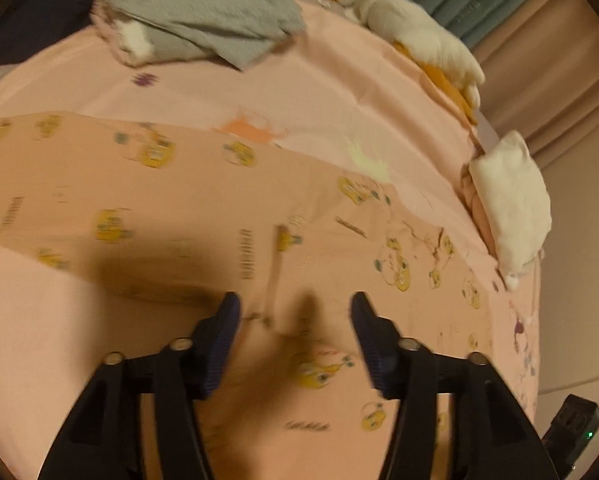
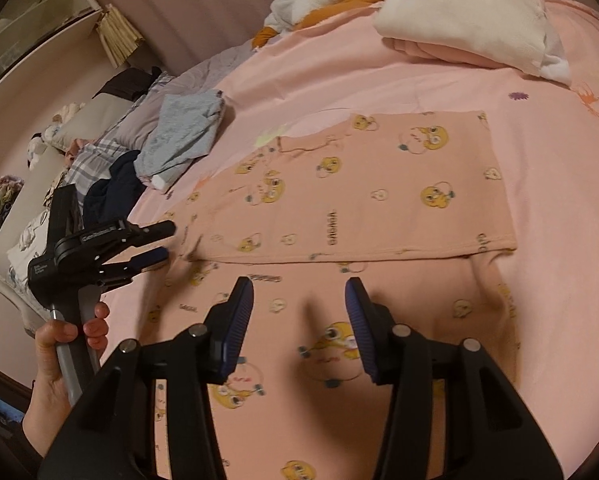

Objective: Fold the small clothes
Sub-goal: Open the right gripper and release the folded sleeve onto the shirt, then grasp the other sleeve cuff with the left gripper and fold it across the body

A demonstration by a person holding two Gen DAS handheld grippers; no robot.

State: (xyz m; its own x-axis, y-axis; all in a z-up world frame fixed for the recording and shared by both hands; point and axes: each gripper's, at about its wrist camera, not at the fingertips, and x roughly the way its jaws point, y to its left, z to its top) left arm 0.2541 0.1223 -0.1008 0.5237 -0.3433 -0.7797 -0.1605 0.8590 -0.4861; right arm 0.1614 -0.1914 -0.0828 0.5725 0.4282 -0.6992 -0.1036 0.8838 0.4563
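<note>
Beneath both grippers' spread, empty jaws: peach cotton garment with yellow cartoon print, half-folded on pink bedsheet. Left gripper, right gripper. Next, probably: pinch near edge, fold again.

Mostly soft matt cloth under my grippers, hard matt plastic on the tools.

I see the peach garment as thin, smooth knit cloth with a flat printed pattern and a stitched hem; the pink bedsheet under it looks like smooth matt woven cotton. My right gripper is matt black plastic with ribbed blue rubbery pads and dull metal rivets. The white bundle looks fleecy, the grey cloth like rough terry.
</note>
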